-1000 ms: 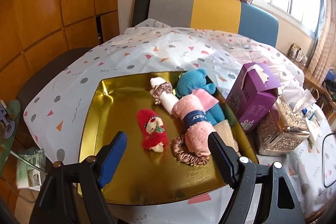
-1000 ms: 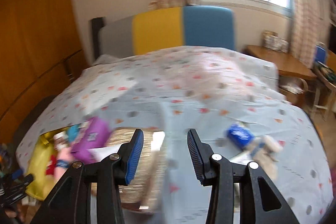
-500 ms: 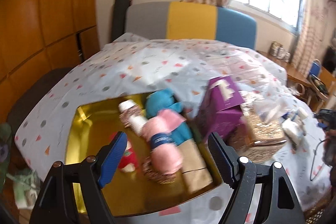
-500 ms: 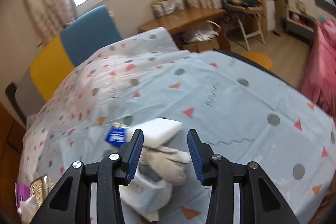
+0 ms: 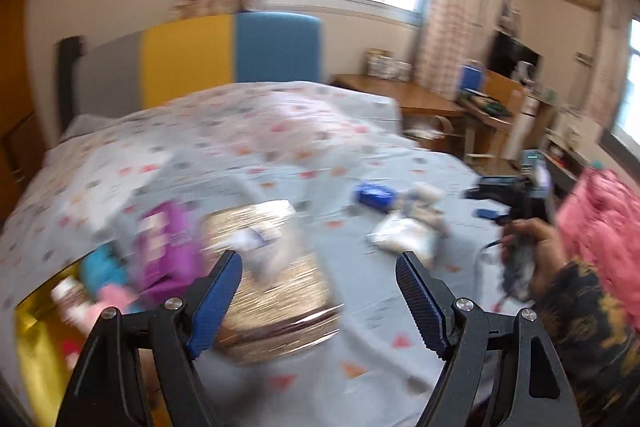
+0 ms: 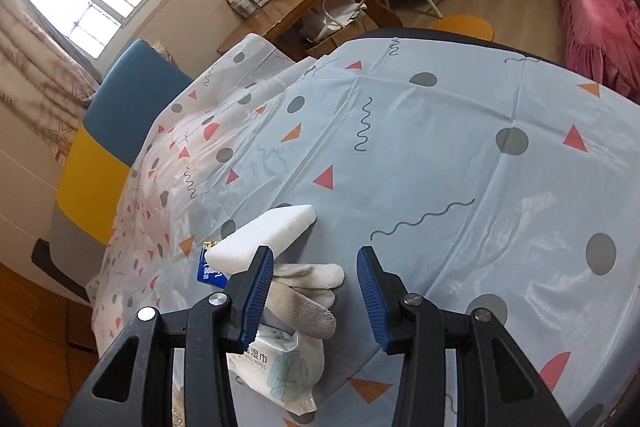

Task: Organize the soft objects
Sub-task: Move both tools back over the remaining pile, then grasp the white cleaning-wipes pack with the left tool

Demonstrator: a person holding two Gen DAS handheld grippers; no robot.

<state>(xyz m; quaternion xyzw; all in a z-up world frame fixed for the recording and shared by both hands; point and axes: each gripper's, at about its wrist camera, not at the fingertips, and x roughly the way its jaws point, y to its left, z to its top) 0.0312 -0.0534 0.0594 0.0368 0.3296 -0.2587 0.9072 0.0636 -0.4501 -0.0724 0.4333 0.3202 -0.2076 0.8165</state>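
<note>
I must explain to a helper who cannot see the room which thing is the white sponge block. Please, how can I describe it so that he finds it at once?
On the pale blue patterned tablecloth, look just ahead of the open right gripper. The white sponge block lies there among a small cluster, touching a knitted glove and beside a small blue packet. It alone is a plain, smooth, sharp-edged white slab with no print.

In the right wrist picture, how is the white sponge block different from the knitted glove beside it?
The sponge block is smooth, pure white and angular; the glove is knitted, greyish and limp, with fingers. The block partly covers a blue packet; the glove lies on a wipes pack. Both lie ungripped on the tablecloth.
</note>
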